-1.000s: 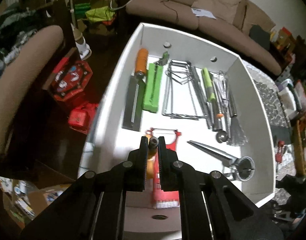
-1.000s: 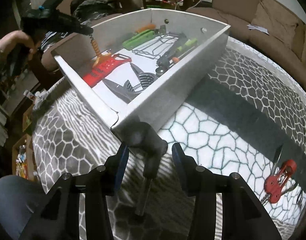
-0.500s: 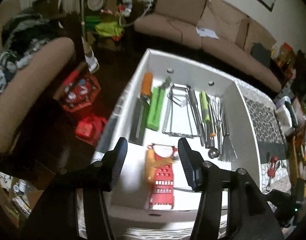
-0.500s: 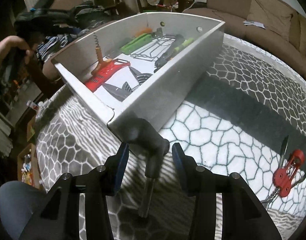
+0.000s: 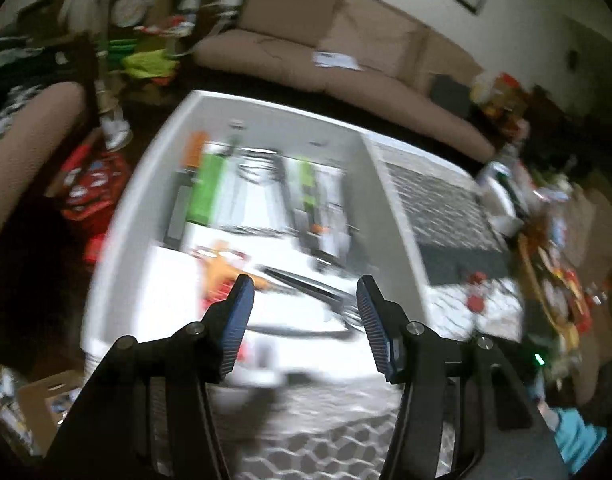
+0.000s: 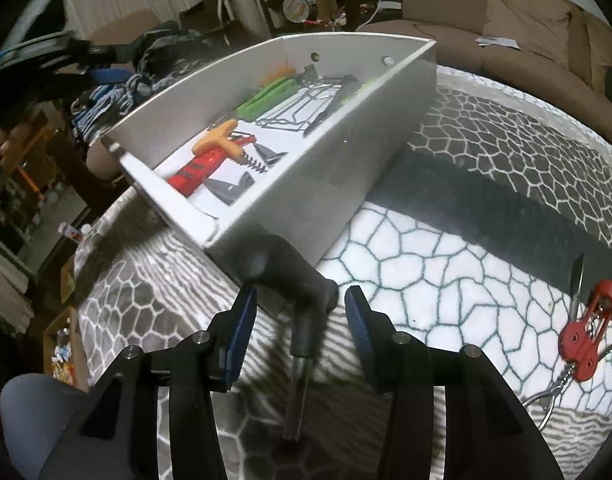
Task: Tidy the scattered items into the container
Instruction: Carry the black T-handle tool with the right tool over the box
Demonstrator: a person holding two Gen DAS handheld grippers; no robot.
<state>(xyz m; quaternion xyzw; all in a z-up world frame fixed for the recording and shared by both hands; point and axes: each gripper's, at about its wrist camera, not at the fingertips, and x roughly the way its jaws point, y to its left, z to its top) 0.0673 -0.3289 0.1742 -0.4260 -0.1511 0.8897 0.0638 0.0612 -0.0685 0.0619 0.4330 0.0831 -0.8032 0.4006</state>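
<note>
Container [image 6: 338, 148], red grater [image 6: 197, 168], writing unreadable

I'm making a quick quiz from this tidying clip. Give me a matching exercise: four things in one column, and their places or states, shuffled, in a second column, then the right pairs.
Things:
1. orange-handled corkscrew
2. red winged corkscrew
3. black T-handled tool
4. left gripper

Places or states:
A. lying on the patterned cloth, far from the white container
B. open, with nothing between the fingers
C. inside the white container, on a red tool
D. between the right gripper's fingers

Pairs: 1-C, 2-A, 3-D, 4-B
</note>
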